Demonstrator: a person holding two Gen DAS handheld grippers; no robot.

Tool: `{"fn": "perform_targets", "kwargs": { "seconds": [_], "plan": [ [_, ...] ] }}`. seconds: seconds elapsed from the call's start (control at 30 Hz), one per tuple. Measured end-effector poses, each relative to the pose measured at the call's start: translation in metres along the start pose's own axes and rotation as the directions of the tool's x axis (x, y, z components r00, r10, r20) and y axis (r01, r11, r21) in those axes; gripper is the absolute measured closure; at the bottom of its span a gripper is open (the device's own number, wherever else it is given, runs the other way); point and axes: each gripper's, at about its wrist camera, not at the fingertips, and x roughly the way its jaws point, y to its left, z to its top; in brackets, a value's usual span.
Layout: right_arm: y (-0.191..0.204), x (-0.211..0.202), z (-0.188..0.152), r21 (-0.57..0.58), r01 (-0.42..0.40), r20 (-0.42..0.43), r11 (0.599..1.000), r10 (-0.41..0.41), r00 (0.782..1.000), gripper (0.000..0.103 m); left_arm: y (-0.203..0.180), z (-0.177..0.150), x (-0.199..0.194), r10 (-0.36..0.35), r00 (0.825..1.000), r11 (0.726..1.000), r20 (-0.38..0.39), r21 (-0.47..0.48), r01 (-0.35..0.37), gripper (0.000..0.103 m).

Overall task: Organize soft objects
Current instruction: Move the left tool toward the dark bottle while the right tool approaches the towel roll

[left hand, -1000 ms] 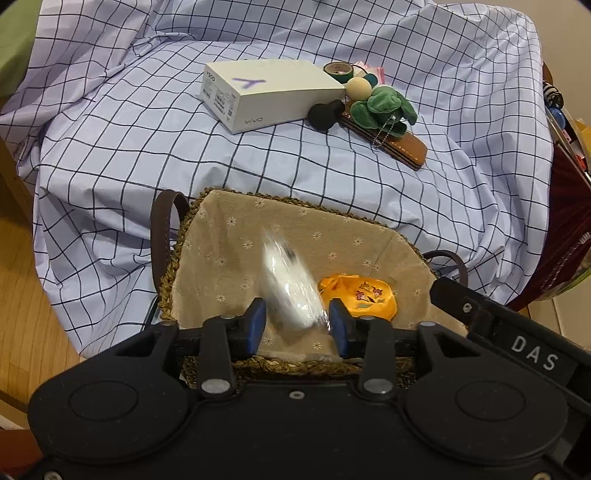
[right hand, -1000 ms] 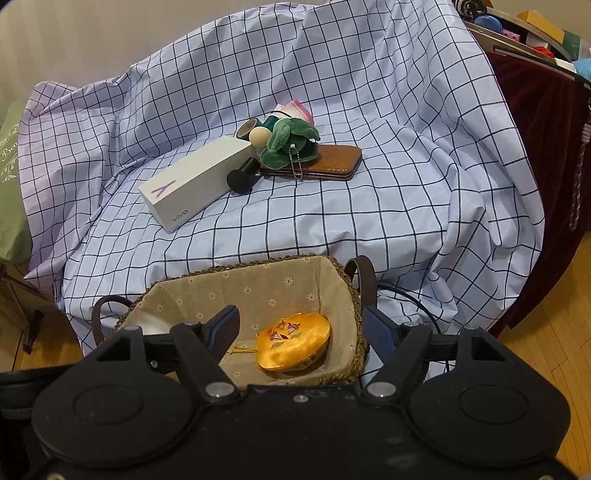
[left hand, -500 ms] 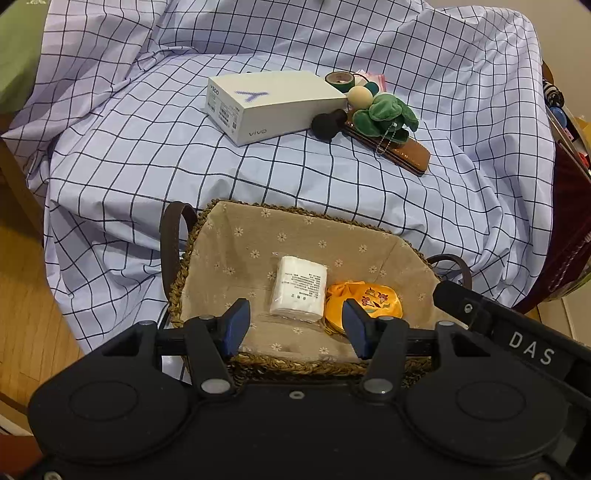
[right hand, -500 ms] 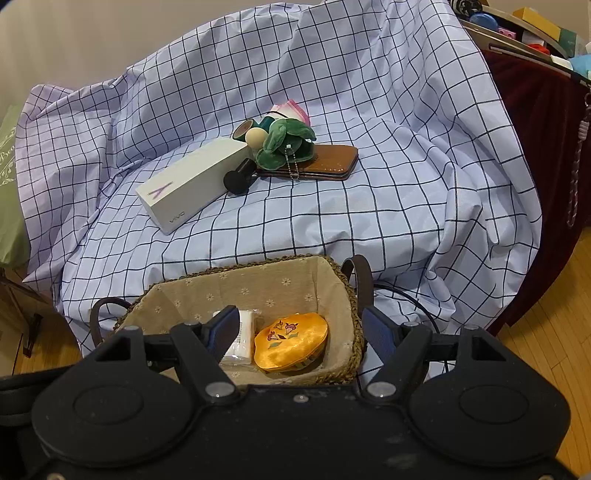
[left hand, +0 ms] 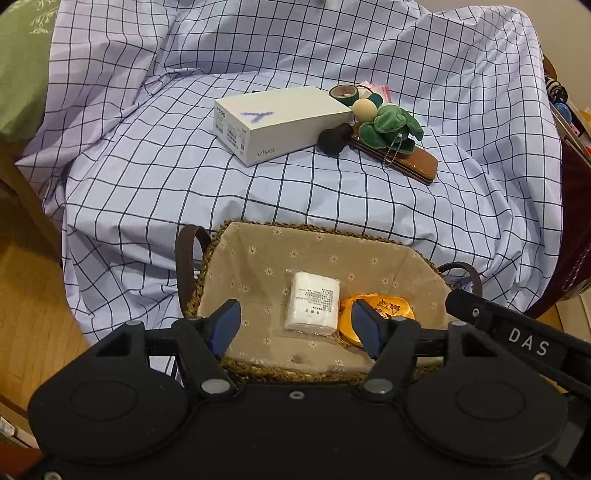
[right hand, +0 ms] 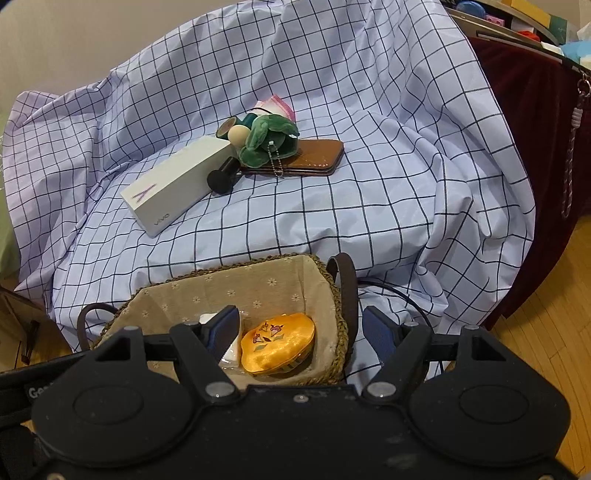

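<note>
1. White tissue pack (right hand: 231,349) is mostly hidden behind the right gripper's left finger (right hand: 221,330) in the right wrist view.
2. Pink thing (left hand: 376,89) at the back is mostly covered by the tape roll (left hand: 343,92); can't tell what it is.
3. Shelf clutter (right hand: 517,18) is cut off at the edge.
4. Print on the pack is too small to read.

The setting looks like a home, a living room or bedroom. A piece of furniture is draped in a pale checked cloth (left hand: 295,206) — its rumpled folds suggest a sofa or armchair underneath. The floor is warm wood boards (right hand: 546,332). Everyday household bits lie about: a white phone box (left hand: 277,122), a brown leather wallet (right hand: 314,158), a green plush toy (left hand: 391,127) and a lined woven basket (left hand: 258,266) with leather handles. To one side a dark red cloth (right hand: 528,110) hangs over a cluttered shelf — and a green cushion (left hand: 18,74) shows at the other edge.
</note>
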Motion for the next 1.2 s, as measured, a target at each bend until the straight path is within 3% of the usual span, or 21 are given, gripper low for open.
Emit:
{"fn": "perform_targets", "kwargs": {
  "seconds": [0.63, 1.2],
  "plan": [
    [0.007, 0.05, 0.044, -0.028, 0.039, -0.074, 0.999, -0.041, 0.996, 0.028, 0.005, 0.044, 0.033, -0.003, 0.996, 1.0, -0.084, 0.002, 0.003, 0.038],
    [0.033, 0.103, 0.143, -0.095, 0.055, 0.023, 0.994, -0.053, 0.998, 0.027, 0.012, 0.122, 0.074, 0.005, 0.998, 0.999, -0.062, 0.037, -0.003, 0.037]
  ]
}}
